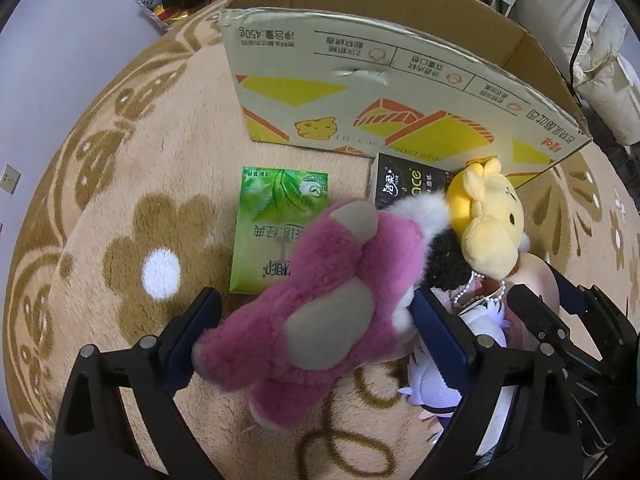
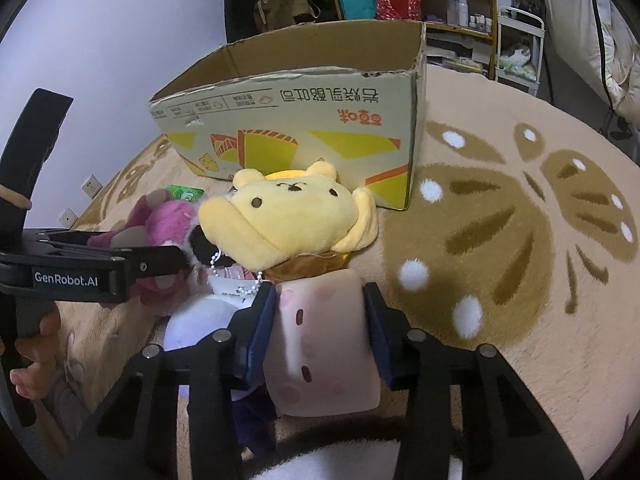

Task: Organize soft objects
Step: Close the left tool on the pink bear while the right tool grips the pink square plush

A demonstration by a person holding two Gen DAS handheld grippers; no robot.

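Observation:
A magenta plush bear (image 1: 320, 292) lies on the rug between the fingers of my left gripper (image 1: 318, 308). Its jaws stand wide, with the fur brushing the pads and no visible squeeze. My right gripper (image 2: 320, 312) is shut on a pale pink plush with darker spots (image 2: 320, 344), its pads pressing both sides. A yellow bear plush (image 2: 288, 216) rests just beyond that grip, on top of the pile. A white and purple plush (image 2: 192, 320) and a black fluffy one (image 1: 444, 256) lie between the two grippers. The open cardboard box (image 2: 320, 120) stands behind the pile.
A green tissue pack (image 1: 272, 220) and a black tissue pack (image 1: 408, 184) lie on the flowered rug (image 2: 500, 240) in front of the box. A person's hand (image 2: 36, 344) holds the left gripper's handle. Shelves (image 2: 440, 0) and bags stand by the far wall.

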